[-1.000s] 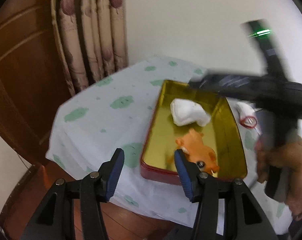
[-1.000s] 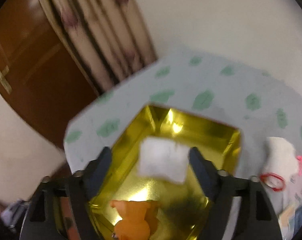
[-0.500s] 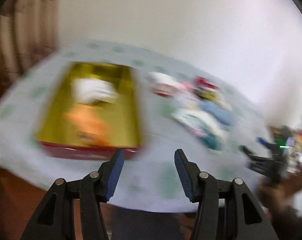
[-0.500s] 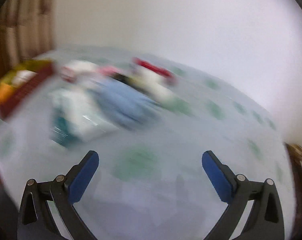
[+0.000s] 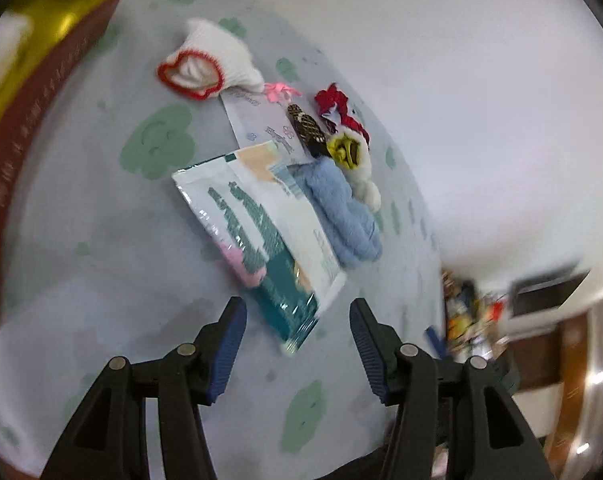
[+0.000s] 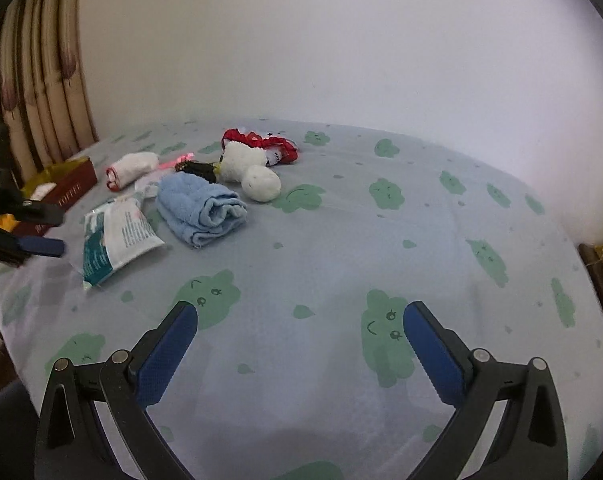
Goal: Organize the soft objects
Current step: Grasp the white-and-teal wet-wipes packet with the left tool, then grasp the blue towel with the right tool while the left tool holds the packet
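Right now both grippers, left (image 5: pixel 297 320) and right (image 6: pixel 300 324), gape empty; the blue towel (image 6: pixel 199 208) lies rolled beside the wipes packet (image 5: pixel 261 232), its open end facing the right gripper, on a cloud-print cloth (image 6: pixel 341 248) by a white wall.

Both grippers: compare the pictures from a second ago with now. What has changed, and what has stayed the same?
Both have swung away from the gold tin towards the pile of soft items. The left gripper now faces the plastic packet; the right gripper hangs above bare cloth. Both stay open and empty. The white cloth remains in the tin.

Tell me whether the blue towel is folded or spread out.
Folded. The blue towel lies as a thick rolled bundle; the right wrist view shows its layered, curled end.
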The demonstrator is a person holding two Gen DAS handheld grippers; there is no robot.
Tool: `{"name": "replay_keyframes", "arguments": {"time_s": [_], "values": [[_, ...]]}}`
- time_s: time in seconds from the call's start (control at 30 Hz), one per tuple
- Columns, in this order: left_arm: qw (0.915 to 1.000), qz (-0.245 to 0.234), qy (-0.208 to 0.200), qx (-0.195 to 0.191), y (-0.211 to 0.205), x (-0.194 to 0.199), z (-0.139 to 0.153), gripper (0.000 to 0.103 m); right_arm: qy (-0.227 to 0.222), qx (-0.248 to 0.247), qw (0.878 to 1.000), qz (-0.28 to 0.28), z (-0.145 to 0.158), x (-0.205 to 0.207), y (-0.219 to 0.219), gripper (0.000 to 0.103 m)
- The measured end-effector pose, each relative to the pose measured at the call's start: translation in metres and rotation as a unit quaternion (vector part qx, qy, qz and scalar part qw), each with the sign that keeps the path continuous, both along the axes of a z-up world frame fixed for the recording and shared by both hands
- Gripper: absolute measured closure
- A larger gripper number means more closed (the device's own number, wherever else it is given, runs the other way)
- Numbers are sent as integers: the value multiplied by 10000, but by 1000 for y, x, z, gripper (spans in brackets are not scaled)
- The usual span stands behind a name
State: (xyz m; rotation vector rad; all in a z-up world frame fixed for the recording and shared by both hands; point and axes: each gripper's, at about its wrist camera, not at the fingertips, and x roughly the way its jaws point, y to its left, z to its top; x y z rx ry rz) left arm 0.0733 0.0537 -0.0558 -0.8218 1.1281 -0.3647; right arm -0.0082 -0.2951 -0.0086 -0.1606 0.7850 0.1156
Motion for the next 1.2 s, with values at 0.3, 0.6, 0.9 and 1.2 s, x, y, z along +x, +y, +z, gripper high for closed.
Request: {"name": "replay_keyframes", "arguments": {"time_s": [0.3, 0.6, 0.9, 1.2], "values": [[9985, 318, 268, -364, 4, 23, -25, 38, 113, 373, 9992, 32, -2, 3, -8, 0], [9971, 76, 372, 661, -30, 58, -12, 29, 346, 435, 9984, 104, -7, 8, -8, 0], [9954, 83, 42, 953, -35, 56, -14, 81, 488, 616, 9968, 140, -10, 10, -11, 0], [9843, 55, -737, 1603, -40, 16, 26, 89, 535, 719, 9959, 92, -10, 12, -14, 0]]}}
